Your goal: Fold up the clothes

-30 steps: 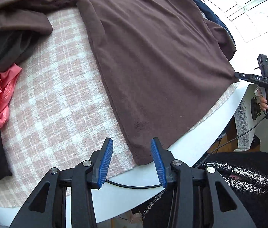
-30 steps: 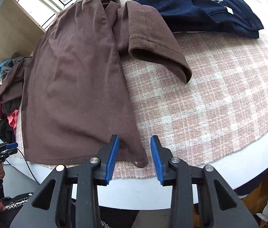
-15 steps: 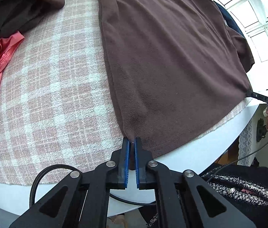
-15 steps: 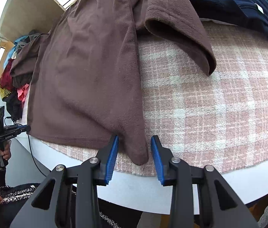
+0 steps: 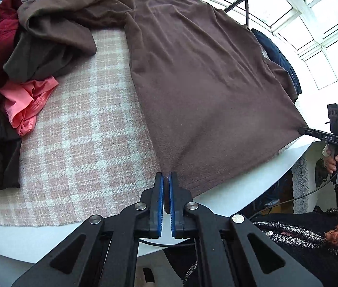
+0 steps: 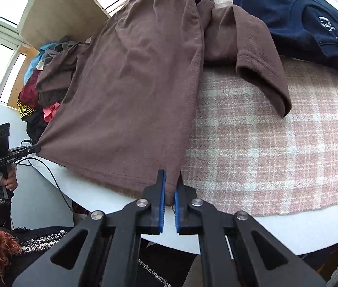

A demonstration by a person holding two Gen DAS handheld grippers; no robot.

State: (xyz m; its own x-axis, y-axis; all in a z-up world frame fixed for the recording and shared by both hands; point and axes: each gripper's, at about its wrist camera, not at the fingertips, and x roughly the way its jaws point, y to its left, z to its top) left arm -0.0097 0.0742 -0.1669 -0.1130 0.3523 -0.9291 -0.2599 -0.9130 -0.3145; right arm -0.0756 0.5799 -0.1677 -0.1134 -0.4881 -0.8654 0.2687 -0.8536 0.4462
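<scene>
A brown fleece shirt lies spread over the pink plaid cloth on the round white table. My left gripper is shut on the shirt's near left hem corner, and the fabric rises in a taut crease from the pads. In the right wrist view the same brown shirt stretches away, and my right gripper is shut on its near right hem corner. One short sleeve lies folded out to the right. Each gripper shows in the other's view, pinching its corner at the table's edge.
A pile of unfolded clothes, dark, maroon and pink, sits at the left of the table. A folded navy shirt lies at the far right. The person's dark knitted sleeve is below the table edge. Windows run behind.
Both grippers went from open around the hem corners to shut on them, the left first, the right after. Both have risen a little, pulling the hem taut off the table.
</scene>
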